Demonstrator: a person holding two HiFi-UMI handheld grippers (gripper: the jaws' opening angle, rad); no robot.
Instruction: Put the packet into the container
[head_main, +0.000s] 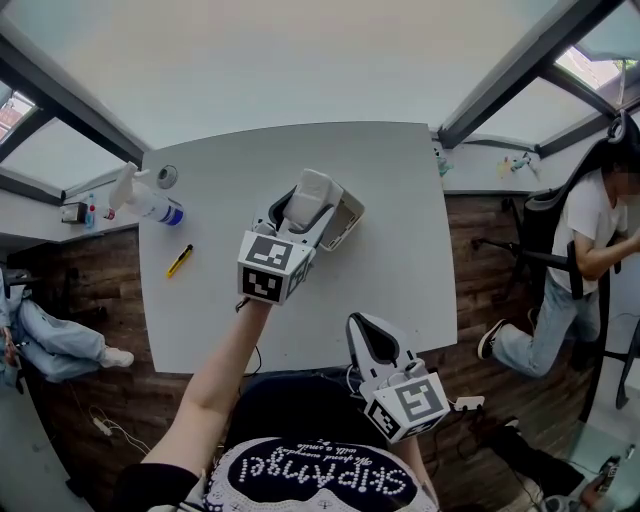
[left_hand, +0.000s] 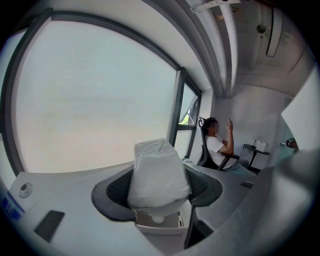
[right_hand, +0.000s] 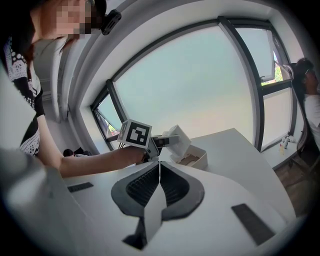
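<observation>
Holding the packet (left_hand: 157, 165) clamped in our left tongs (left_hand: 160, 187), just above the container (left_hand: 159, 231) on the bench (head_main: 400, 180); right tongs (right_hand: 159, 181) pressed together, empty. Risk: released off-centre, we judge it catches the rim and topples out.

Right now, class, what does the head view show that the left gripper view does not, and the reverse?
Head view only: a yellow-and-black tool and the shut right tongs. Left gripper view only: black pads of the left tongs clamping the white packet by its sides. Both: that packet above the open container on the table.
</observation>
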